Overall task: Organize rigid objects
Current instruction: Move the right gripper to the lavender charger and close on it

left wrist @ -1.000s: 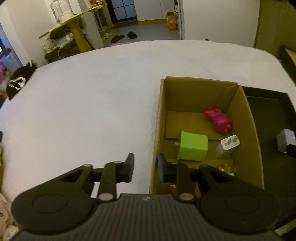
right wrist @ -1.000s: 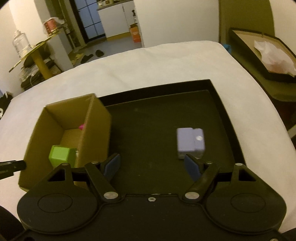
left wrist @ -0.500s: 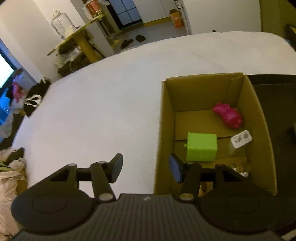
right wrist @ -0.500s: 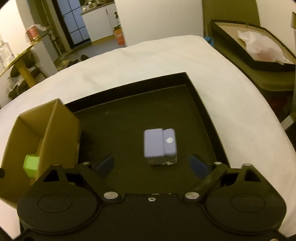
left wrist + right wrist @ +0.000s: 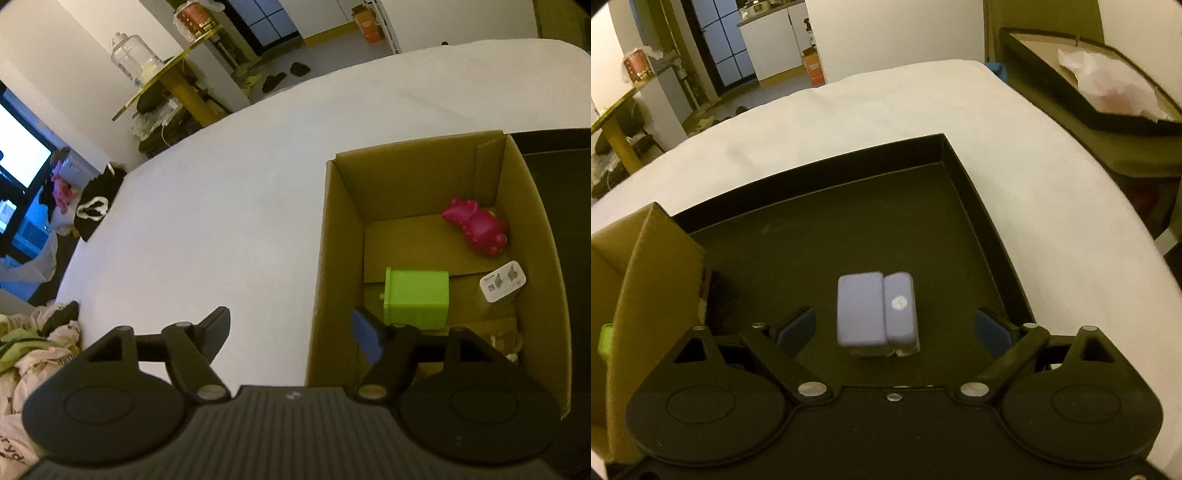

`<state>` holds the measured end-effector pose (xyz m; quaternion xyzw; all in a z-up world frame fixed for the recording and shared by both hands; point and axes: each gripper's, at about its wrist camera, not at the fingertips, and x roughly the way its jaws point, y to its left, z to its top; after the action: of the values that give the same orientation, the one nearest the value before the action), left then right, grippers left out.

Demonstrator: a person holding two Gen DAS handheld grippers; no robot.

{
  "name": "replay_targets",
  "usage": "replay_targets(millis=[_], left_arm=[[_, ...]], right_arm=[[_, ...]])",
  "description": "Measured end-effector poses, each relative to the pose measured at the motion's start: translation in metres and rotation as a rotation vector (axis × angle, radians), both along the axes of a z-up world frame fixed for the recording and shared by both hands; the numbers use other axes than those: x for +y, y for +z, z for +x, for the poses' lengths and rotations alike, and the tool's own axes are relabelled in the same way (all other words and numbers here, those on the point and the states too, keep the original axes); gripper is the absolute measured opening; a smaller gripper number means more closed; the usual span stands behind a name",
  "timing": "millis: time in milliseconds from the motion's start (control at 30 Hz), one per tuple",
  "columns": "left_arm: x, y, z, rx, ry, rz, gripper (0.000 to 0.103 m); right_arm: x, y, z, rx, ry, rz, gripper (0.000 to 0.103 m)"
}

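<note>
Lying upright between the open right claw (image 5: 894,330), lavender case (image 5: 876,314), long axis pointing away.

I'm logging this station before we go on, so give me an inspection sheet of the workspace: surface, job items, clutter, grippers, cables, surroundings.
Surface: white cloth under cardboard box and black tray.
Job's things: green block, pink toy, white charger in the box; purple case alone on the tray.
Clutter: nothing seen.
Grippers: left gripper open, empty, jaws just opening; right gripper open, straddling the case without touching.
Cables: nothing seen.
Surroundings: yellow side table with glass jar.
</note>
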<state>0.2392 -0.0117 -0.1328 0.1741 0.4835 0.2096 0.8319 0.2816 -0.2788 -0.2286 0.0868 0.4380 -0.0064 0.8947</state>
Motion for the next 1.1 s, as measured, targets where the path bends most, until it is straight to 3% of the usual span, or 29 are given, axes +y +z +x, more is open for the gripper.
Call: replay_targets(millis=[100,133,167,200,633,1100], left_arm=[[-0.003,0.0,0.002,0.008,-0.002,0.005,0.072],[-0.005,0.0,0.002,0.01,-0.004,0.01,0.073],[-0.006,0.0,0.003,0.011,-0.005,0.012,0.073],[-0.007,0.0,0.003,0.012,-0.006,0.011,0.073],[-0.005,0.005,-0.004,0.007,-0.015,-0.001,0.074],[0.01,0.013,-0.019,-0.023,-0.032,-0.077,0.074]], right_arm=[[0.001,-0.002,0.002,-0.012,0.007,-0.008,0.089],[0.001,-0.002,0.002,-0.019,0.018,-0.011,0.077],[0.001,-0.003,0.002,-0.026,0.036,-0.013,0.048],[0.0,-0.003,0.002,-0.023,0.057,0.003,0.046],[-0.005,0.011,-0.012,-0.017,0.033,0.029,0.045],[0.011,0.058,-0.022,-0.095,0.063,0.023,0.045]])
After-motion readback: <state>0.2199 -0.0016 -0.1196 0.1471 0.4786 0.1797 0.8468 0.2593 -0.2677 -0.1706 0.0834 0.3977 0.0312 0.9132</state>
